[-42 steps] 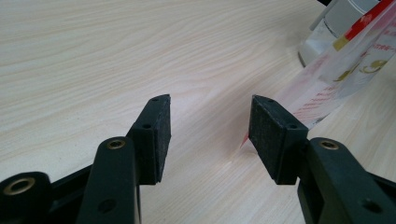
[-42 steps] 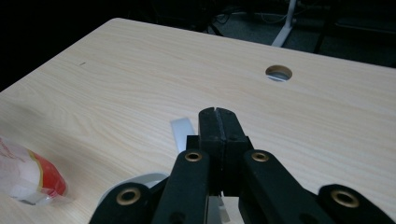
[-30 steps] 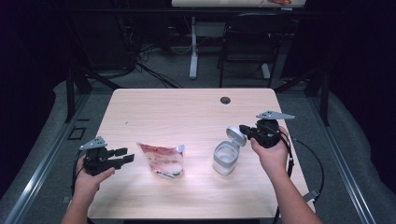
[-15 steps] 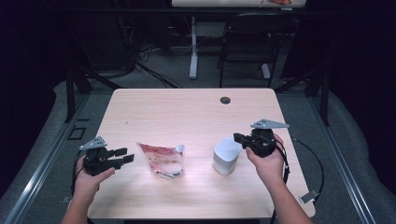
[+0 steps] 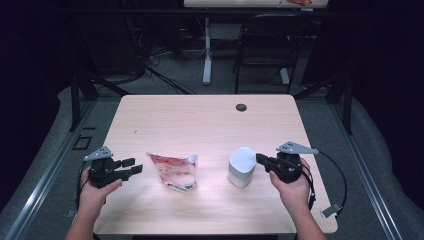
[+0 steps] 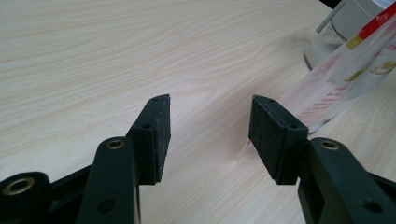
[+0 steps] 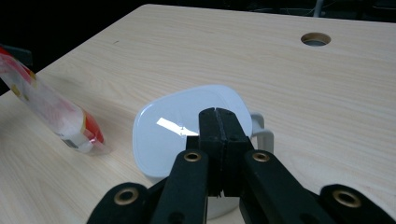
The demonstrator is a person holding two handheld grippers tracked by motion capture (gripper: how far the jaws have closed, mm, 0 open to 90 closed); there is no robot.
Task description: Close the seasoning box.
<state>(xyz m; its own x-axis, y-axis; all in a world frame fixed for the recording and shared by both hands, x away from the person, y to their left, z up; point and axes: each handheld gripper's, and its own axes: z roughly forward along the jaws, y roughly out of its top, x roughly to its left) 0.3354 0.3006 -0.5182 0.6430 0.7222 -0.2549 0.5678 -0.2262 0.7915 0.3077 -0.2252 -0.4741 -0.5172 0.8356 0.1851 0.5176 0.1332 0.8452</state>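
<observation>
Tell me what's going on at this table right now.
A person holds tongs in each hand at a wooden table. The right tongs, jaws shut together, sit over the closed lid of a white container, seemingly pressing it down. The left tongs hang open with nothing between them, short of a red and white pouch that stands beside the container.

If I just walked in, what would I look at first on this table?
Probably the white lidded container standing near the right side of the table, with the right tool shut and poised at its lid. Next, the red-and-white pouch left of it, and the left tool open beside that pouch.
</observation>
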